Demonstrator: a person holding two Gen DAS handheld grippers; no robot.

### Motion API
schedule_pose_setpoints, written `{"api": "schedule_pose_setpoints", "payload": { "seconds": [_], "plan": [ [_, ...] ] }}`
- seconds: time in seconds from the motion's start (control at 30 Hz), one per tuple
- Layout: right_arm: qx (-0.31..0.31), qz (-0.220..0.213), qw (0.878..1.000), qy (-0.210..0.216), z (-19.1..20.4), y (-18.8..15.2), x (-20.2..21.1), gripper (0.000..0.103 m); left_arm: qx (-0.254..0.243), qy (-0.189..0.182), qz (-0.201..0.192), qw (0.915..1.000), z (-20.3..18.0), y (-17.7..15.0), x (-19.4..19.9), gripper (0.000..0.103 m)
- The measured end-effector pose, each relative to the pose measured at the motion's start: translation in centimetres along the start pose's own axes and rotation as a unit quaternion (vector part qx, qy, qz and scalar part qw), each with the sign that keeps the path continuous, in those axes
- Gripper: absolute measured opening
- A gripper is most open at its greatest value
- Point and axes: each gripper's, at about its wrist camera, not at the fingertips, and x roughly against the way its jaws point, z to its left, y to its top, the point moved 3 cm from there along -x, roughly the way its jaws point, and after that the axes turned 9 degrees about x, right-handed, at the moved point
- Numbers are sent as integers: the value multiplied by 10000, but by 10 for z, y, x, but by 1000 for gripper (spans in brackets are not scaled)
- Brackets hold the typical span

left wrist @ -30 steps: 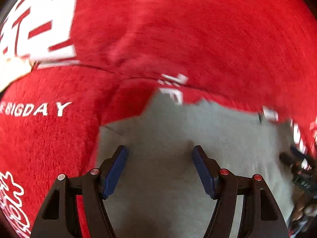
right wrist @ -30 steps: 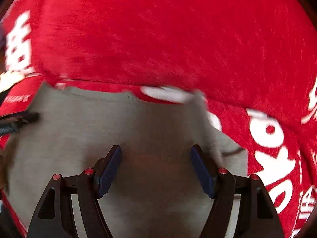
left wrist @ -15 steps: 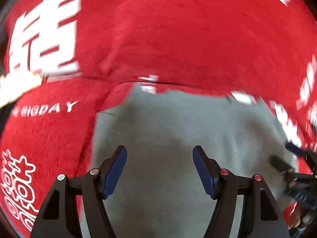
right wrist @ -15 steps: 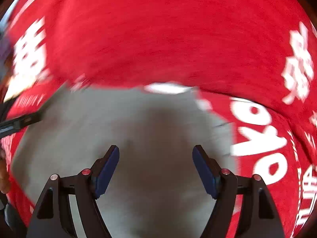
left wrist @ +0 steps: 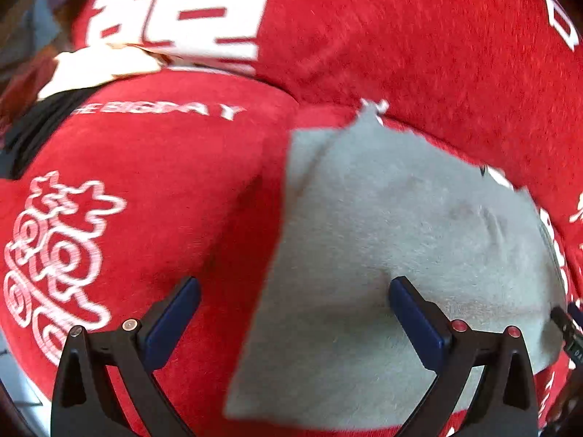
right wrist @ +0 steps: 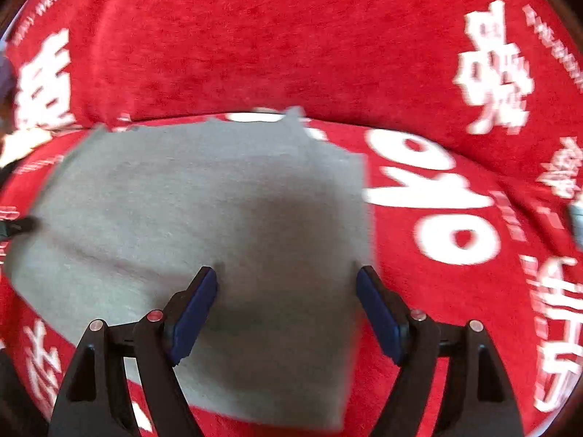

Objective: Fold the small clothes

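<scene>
A small grey garment (left wrist: 400, 255) lies flat, folded into a rough rectangle, on a red cloth with white lettering (left wrist: 145, 167). It also shows in the right wrist view (right wrist: 204, 211). My left gripper (left wrist: 291, 313) is open and empty over the garment's left edge, its right finger over the grey fabric and its left finger over the red cloth. My right gripper (right wrist: 288, 302) is open and empty over the garment's right part, near its right edge.
The red cloth (right wrist: 328, 36) rises into a fold behind the garment. A white and black object (left wrist: 91, 69) lies at the far left. The other gripper's dark tip (right wrist: 14, 225) shows at the garment's left edge.
Both grippers have pulled back and apart from the garment's middle, the left one leftward and the right one rightward. More of the garment and red cloth shows now. Jaws stayed open.
</scene>
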Motion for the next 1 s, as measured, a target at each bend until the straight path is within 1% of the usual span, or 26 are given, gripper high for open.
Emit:
{"api": "schedule_pose_setpoints", "payload": {
  "seconds": [0.03, 0.1, 0.13, 0.17, 0.2, 0.27, 0.33, 0.37, 0.4, 0.43, 0.47, 0.5, 0.57, 0.63, 0.67, 0.73, 0.77, 0.8, 0.83, 0.93, 1.0],
  "plan": [
    [-79, -136, 9997, 172, 5, -2, 10, 82, 37, -118, -22, 9999, 0, -3, 8, 103],
    [-174, -358, 9979, 506, 27, -6, 25, 82, 38, -405, -14, 9992, -10, -17, 21, 103],
    [-78, -376, 9973, 628, 41, -9, 27, 82, -37, -473, -11, 9989, -19, -25, 26, 103],
    [59, -370, 9967, 724, 60, -10, 26, 82, -232, -528, -15, 9983, -32, -36, 30, 103],
    [280, -342, 9955, 844, 84, -14, 26, 82, -428, -528, -62, 9977, -43, -45, 33, 103],
    [662, -253, 9935, 894, 115, -23, 21, 82, -790, -443, -151, 9958, -60, -59, 31, 103],
    [842, -190, 9934, 749, 126, -30, 13, 82, -989, -339, -123, 9944, -65, -66, 25, 103],
    [780, -155, 9941, 743, 122, -34, 9, 82, -1016, -214, -155, 9945, -61, -66, 21, 103],
    [660, -152, 9944, 805, 115, -36, 8, 82, -967, 52, -140, 9952, -49, -65, 10, 103],
    [438, -164, 9951, 874, 102, -38, 6, 82, -867, 120, -48, 9961, -39, -64, 5, 103],
    [245, -154, 9960, 848, 87, -41, 5, 82, -725, 10, 21, 9974, -28, -63, 2, 103],
    [134, -134, 9966, 802, 76, -44, 6, 82, -637, -208, -62, 9977, -18, -61, 6, 103],
    [-69, -112, 9968, 789, 53, -49, 5, 82, -779, -116, -74, 9969, -15, -61, 9, 103],
    [-191, -171, 9952, 943, 40, -54, 5, 82, -888, -43, -98, 9960, -16, -62, 9, 103],
    [-195, -199, 9943, 1032, 37, -55, 7, 82, -904, -20, -111, 9958, -16, -63, 8, 103],
    [-94, -174, 9950, 979, 39, -54, 10, 82, -883, -13, -137, 9960, -15, -65, 9, 103],
    [-41, -143, 9962, 858, 40, -55, 10, 83, -876, -3, -131, 9961, -15, -65, 9, 103],
    [-14, -26, 9980, 635, 39, -55, 9, 83, -869, 45, -116, 9961, -15, -66, 10, 103],
    [-3, 70, 9986, 516, 37, -56, 8, 83, -859, 79, -108, 9962, -16, -67, 14, 103],
    [-167, -12, 9980, 609, 30, -57, 20, 83, -793, 124, -162, 9966, -11, -69, 28, 103],
    [-170, -89, 9984, 531, 28, -54, 28, 83, -789, 93, -264, 9965, -10, -66, 37, 103]
  ]
}}
